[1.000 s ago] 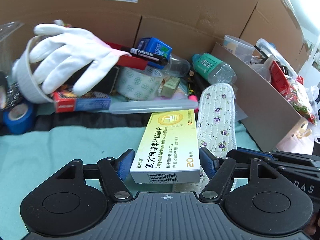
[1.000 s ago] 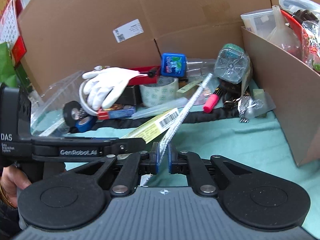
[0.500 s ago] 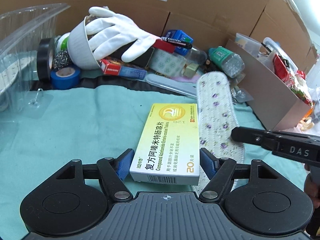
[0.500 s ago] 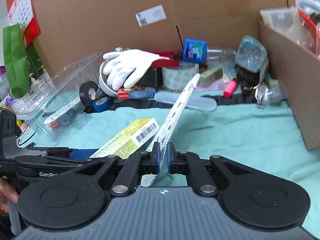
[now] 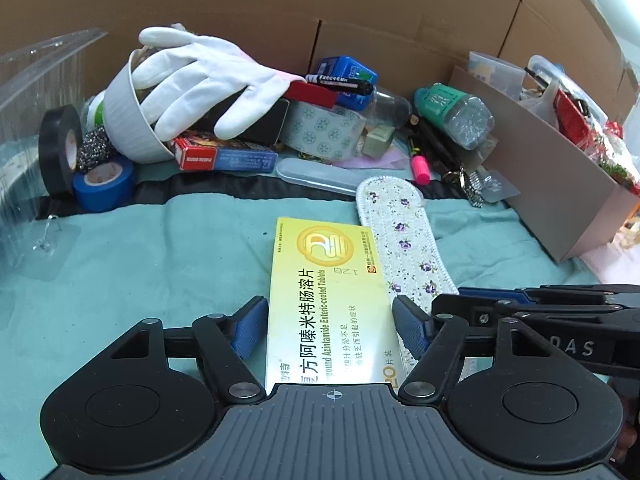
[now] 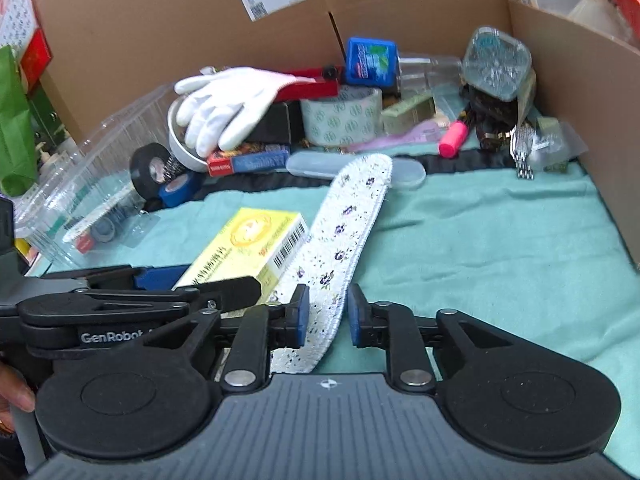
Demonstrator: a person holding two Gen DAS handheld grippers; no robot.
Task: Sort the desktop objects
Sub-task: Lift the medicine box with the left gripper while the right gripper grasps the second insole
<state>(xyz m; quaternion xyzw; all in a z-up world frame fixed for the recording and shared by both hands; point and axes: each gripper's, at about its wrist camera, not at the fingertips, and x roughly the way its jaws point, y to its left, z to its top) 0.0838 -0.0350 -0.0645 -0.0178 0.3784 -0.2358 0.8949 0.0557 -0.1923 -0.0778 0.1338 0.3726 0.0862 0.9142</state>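
**A:** Start with the left wrist view. Why is the yellow medicine box lying lengthwise between the fingers?

**B:** The left gripper straddles it along its long axis, so the blue pads face the two long sides. A thin gap shows at each pad, so I read the claw as open around the box, not squeezing it. The box seems to lie flat on the green cloth.

**A:** And the floral insole?

**B:** Just beside the box on its right, its toe toward the clutter by the cardboard wall. Its heel end runs under the right tool's black body, so that part is hidden. The box's near end is cut off by the gripper's own housing too.

**A:** Now the right wrist view.

**B:** The right gripper has its jaws parted, with the insole standing on edge, tilted, between them. It leans on the left pad; the right pad stands clear. My guess is a release, both items being set down on the open cloth away from the pile.

**A:** Anything hard to make out?

**B:** The insole's lower end disappears behind the housing, and I cannot tell whether it touches the cloth. The left tool hides the box's near half.
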